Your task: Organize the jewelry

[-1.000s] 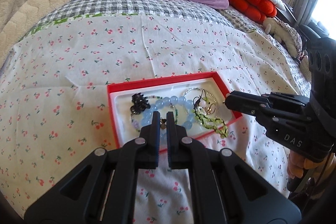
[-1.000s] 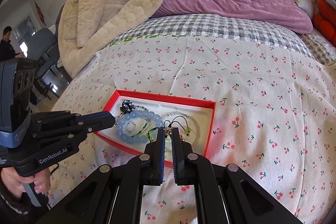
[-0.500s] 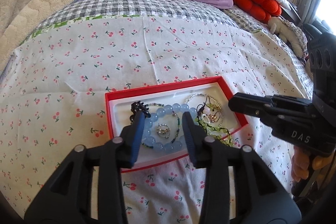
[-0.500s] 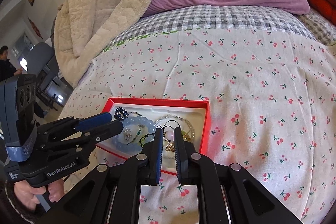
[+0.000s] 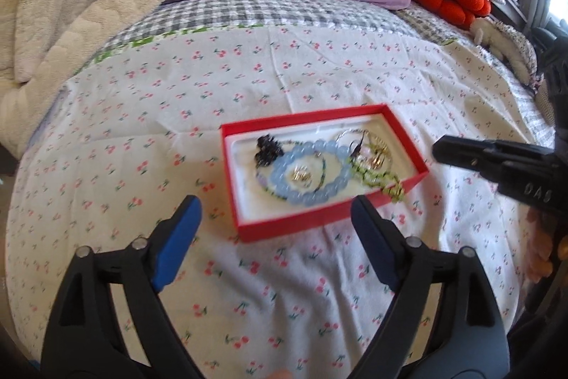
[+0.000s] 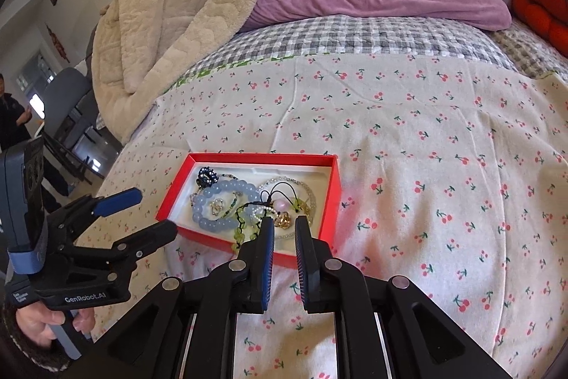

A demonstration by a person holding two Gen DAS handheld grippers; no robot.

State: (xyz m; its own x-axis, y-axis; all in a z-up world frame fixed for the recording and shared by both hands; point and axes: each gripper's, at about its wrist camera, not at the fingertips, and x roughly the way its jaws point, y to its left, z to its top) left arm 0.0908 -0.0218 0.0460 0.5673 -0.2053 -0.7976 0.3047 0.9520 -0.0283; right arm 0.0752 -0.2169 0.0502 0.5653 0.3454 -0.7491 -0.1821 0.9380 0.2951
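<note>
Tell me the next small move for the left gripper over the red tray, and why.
Probably ease the left gripper forward and down toward the blue bead bracelet. Its jaws are opening with nothing between them, and they sit short of the red tray, where the bracelet lies on top, tangled with other pieces. The right gripper, jaws parting slightly, hovers empty at the tray's near edge.

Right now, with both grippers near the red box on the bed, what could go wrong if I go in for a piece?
1. The green beaded strand drapes over the red box near rim and tangles with the black cords; pulling one could drag the others out.
2. The box sits on a soft cherry-print sheet, so a push may tip or slide it.
3. The left gripper is opening wide, holding nothing; the right gripper, opening slightly, is close beside it, so they may collide.
</note>
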